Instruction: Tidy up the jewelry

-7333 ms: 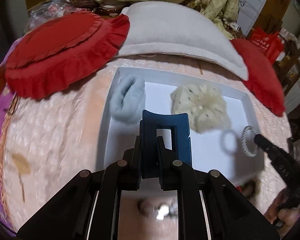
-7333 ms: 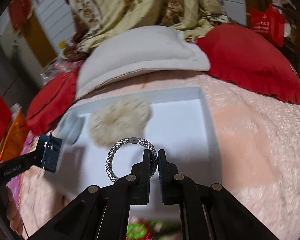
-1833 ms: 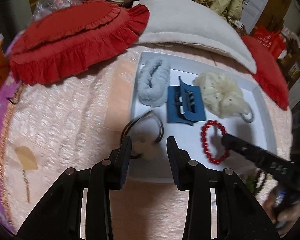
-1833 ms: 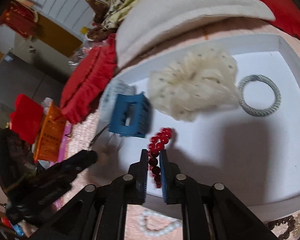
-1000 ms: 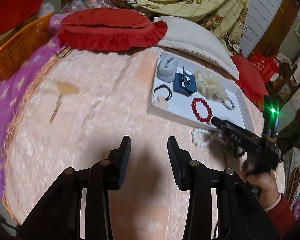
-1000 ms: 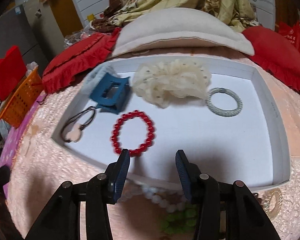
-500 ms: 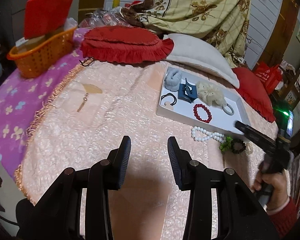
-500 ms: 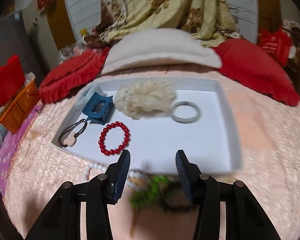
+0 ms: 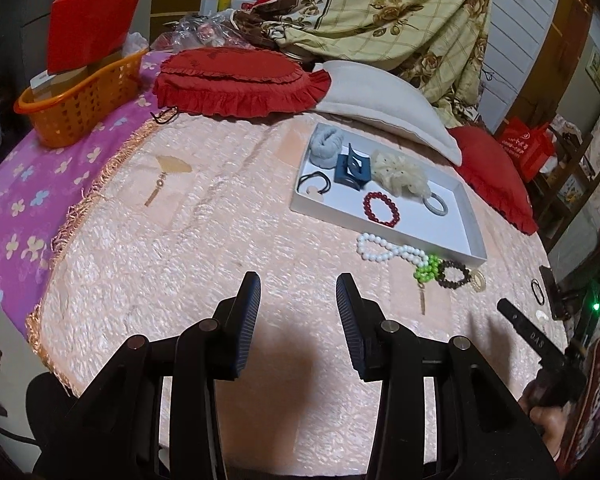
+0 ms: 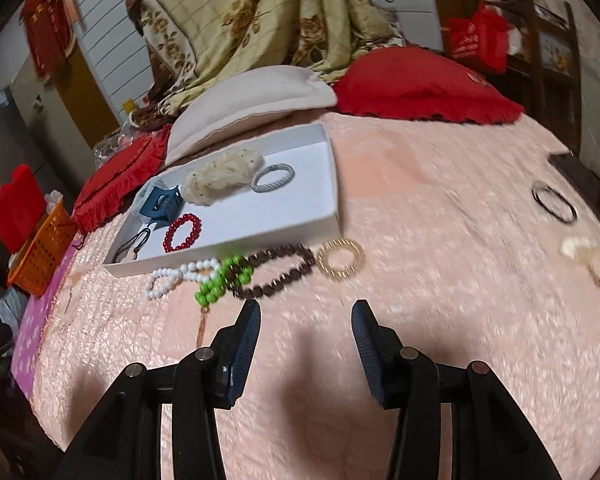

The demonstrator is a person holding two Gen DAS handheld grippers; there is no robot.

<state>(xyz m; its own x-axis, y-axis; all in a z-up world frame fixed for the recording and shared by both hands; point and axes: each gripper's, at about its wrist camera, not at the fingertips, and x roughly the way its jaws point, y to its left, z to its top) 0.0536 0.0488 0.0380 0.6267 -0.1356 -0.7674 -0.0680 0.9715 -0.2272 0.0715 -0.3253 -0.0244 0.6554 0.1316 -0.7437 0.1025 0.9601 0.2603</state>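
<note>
Left wrist view: left gripper (image 9: 298, 298) hangs empty above the pink quilted bed (image 9: 188, 240), fingers wide apart. The shallow white cardboard tray (image 9: 474, 236) near the bed's far edge holds a red bead bracelet (image 9: 381, 209).

Right wrist view: right gripper (image 10: 305, 326) empty, fingers spread. White pearl strand (image 10: 172, 278), green bead bracelet (image 10: 220, 280), dark brown bead bracelet (image 10: 278, 272) and gold ring bangle (image 10: 341, 259) lie just outside the tray's near wall.

Risk: these overlap; a careless pinch could drag two together or snag the quilt.

— How does the left gripper (image 9: 298, 292) stand?
— Fingers spread apart, holding nothing, low over the surface.
— And the right gripper (image 10: 305, 322)?
— Also spread wide and empty, pointing forward, held by a hand (image 9: 550, 420).
</note>
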